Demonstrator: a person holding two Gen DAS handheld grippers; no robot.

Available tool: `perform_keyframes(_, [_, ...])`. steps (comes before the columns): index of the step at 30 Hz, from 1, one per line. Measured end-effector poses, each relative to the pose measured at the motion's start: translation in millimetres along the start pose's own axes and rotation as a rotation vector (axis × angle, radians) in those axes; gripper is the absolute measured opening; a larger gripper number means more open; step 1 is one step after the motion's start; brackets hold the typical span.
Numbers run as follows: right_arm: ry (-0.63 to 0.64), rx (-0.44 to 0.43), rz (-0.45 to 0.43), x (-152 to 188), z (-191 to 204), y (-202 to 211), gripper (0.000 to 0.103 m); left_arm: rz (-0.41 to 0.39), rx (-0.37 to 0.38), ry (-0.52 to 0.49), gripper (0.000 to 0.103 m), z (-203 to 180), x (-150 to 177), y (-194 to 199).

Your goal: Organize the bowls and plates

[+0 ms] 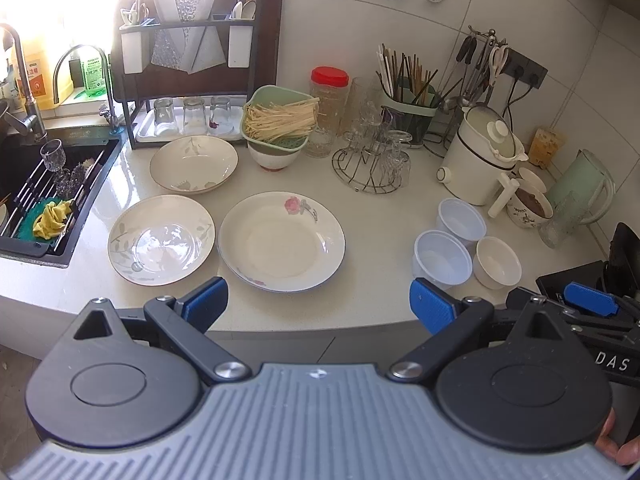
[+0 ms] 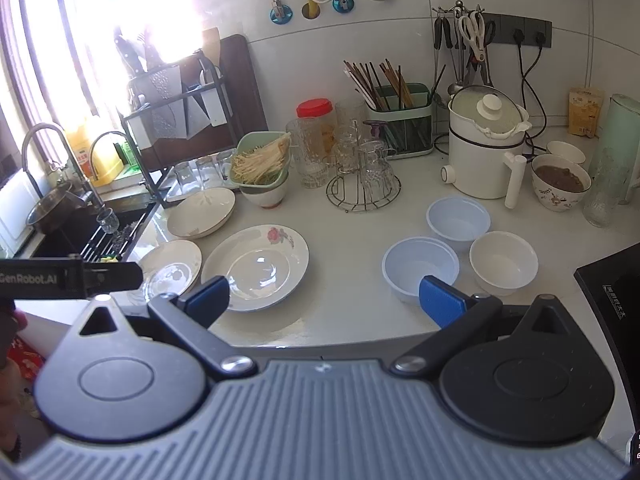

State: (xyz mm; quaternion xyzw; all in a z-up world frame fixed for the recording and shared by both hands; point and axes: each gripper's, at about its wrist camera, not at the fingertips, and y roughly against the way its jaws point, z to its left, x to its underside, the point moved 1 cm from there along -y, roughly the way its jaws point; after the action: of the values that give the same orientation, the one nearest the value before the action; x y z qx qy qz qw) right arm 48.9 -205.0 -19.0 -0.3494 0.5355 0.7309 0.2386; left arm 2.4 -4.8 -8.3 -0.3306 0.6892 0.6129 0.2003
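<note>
Left tongs [image 1: 318, 306]: spread wide, empty, hovering off the desk's front edge, short of the plates.
Right tongs [image 2: 324, 302]: also wide, empty, nearest the bowls.
Desk [image 1: 376, 220]: white, crowded at the back.
Plates: three, all lying flat and apart – rose plate [image 1: 282, 241] centre front, leaf plate [image 1: 161, 239] just left of it, deeper plate [image 1: 194, 164] behind both, near the glass tray.
Bowls: two translucent plastic bowls [image 1: 442, 258] plus one white bowl [image 1: 497, 262], clustered touching or nearly so, well right of the plates.
Step in hand (judged): nothing stacked yet; likely first pick is a plate with the left, a bowl with the right.
How to do it well: take the plate by the near rim, one finger under the lip and one on top; lift level, lower onto the next plate without sliding – glazed ware, slippery in the pads. Nest the plastic bowls with a light pinch on the wall; thin walls probably flex.
Watch: glass rack [image 1: 370, 160] and kettle [image 1: 480, 160] close behind the work area – keep swings low and forward.
Hard to make out: rose plate's near rim partly behind a left finger; near plastic bowl's front edge cut by the right finger [image 2: 442, 300]. Window glare washes out the upper left. Unclear whether the bowls touch.
</note>
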Motion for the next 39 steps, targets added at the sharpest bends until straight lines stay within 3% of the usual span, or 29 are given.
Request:
perform_keyframes(21, [0.0, -0.009, 0.013, 4.3, 6.1, -2.2, 0.103, 0.016, -0.003, -0.019, 0.099, 3.7, 3.8, -7.2])
perform_keyframes(29, [-0.058, 0.002, 0.013, 5.0, -14.5, -4.7, 0.103, 0.037, 0.01, 0.007, 0.099, -8.0, 8.5, -17.1])
perform_keyframes(39, [-0.067, -0.058, 0.009, 1.6, -30.7, -8.3, 0.103, 0.041, -0.064, 0.037, 0.099, -26.3, 9.9, -21.2])
